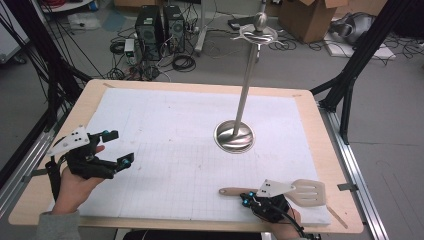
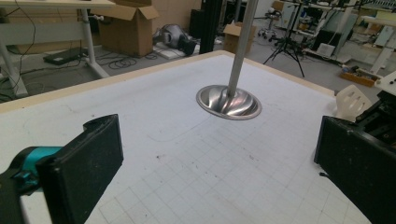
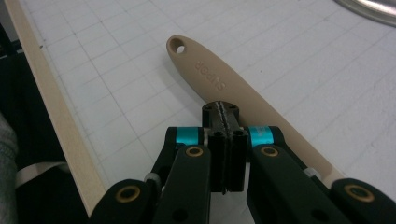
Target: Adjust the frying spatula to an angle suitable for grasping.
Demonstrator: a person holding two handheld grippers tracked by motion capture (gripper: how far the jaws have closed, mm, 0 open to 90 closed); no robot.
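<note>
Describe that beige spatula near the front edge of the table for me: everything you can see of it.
The spatula looks like matte beige plastic. It lies flat on the white gridded mat near the table's front right corner, its wide slotted blade toward the right edge. Its long handle ends in a rounded tip with a hanging hole, and raised lettering runs along it. The right gripper, jaws shut with nothing between them, sits just above the handle; contact cannot be told.

Spatula (image 1: 300, 192) near table's (image 1: 320, 220) right front, stand (image 1: 234, 136) behind
</note>
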